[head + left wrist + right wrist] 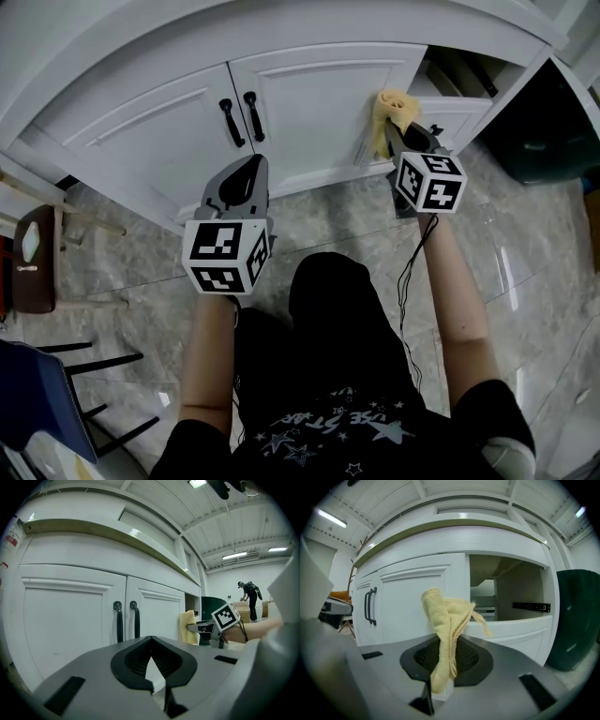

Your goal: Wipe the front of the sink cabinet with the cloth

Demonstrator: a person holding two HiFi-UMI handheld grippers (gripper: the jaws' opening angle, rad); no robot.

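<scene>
The white sink cabinet front (pixel 319 103) has two doors with black handles (pixel 242 119). A yellow cloth (pixel 392 114) is pinched in my right gripper (pixel 405 134), which is shut on it. The cloth is pressed on the right door's right edge, next to an open compartment. In the right gripper view the cloth (pixel 445 620) stands up out of the right gripper (pixel 440 686) in front of the door (pixel 412 606). My left gripper (pixel 251 164) hangs short of the doors, below the handles, shut on nothing. From the left gripper view the cloth (pixel 189 626) shows right of the handles (pixel 126 620).
An open compartment with a drawer rail (pixel 520 597) lies right of the doors. A dark green bin (pixel 548 131) stands at the far right. A brown chair (pixel 37 246) and a blue seat (pixel 37 398) are at the left on the marble floor (pixel 337 220). A person (pixel 251 599) stands far off.
</scene>
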